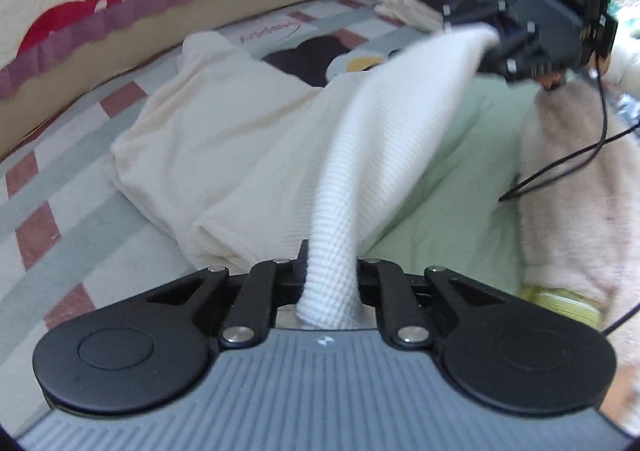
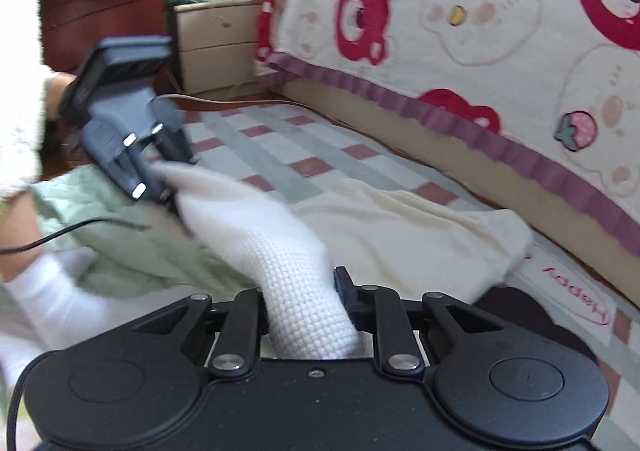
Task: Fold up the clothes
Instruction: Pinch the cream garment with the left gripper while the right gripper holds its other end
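A cream waffle-knit garment [image 1: 224, 147] lies on the checked bed cover [image 1: 60, 219], its far part flat. One edge of it is lifted and stretched between both grippers. My left gripper [image 1: 330, 275] is shut on one end of that edge; it also shows in the right wrist view [image 2: 168, 187]. My right gripper [image 2: 306, 303] is shut on the other end [image 2: 304, 291]; it also shows in the left wrist view [image 1: 496, 47], held higher at the right. The garment's flat part appears in the right wrist view [image 2: 400, 235].
A pale green quilt [image 1: 452, 179] lies under the lifted edge. A bear-print blanket [image 2: 460, 23] with a purple trim hangs along the bed's far side. A black cable [image 1: 568, 163] dangles by my fuzzy sleeve [image 1: 576, 187]. Folded clothes [image 1: 408, 7] and a wooden drawer unit [image 2: 216, 43] stand beyond.
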A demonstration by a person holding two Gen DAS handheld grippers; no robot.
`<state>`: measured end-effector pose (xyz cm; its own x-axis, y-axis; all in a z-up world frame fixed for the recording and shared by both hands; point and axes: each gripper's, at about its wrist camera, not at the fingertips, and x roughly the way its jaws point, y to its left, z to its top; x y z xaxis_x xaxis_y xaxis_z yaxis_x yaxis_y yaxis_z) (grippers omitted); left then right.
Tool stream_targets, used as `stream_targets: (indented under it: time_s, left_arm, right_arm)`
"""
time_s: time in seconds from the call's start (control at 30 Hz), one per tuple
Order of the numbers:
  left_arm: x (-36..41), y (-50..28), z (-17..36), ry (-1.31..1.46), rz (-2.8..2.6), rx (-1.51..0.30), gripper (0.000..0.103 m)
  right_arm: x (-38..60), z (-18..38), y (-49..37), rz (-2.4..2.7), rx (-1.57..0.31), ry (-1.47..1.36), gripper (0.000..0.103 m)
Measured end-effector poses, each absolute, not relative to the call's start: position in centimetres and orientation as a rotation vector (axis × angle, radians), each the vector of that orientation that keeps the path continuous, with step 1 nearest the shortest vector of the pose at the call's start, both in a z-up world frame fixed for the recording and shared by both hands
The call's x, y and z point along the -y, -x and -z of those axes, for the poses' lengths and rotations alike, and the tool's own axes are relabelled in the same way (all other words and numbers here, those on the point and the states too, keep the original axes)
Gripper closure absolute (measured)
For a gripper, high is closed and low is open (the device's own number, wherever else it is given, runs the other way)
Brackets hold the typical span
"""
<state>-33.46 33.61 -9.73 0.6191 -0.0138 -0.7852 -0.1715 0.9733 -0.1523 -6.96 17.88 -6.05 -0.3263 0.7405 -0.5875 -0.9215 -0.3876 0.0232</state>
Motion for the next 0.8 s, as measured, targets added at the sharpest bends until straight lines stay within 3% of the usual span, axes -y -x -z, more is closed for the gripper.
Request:
stream_targets:
  time_s: [0.37, 0.67, 0.8]
  left_arm:
    - [-32.8, 34.4, 6.0, 0.193, 0.054, -0.975, 0.092]
    - [-44.2, 28.5, 5.5, 0.303, -0.140, -0.739, 0.090]
    - [-49.7, 25.0, 9.3, 0.413, -0.242, -0.723, 0.090]
  right_arm:
    - [-15.8, 4.3, 8.7, -2.024, -0.706, 0.565, 0.082]
    - [-24.4, 5.1, -1.3, -1.746, -0.844, 0.186, 0.079]
    - [-29.4, 6.8, -5.4, -1.656, -0.977, 0.092, 0.074]
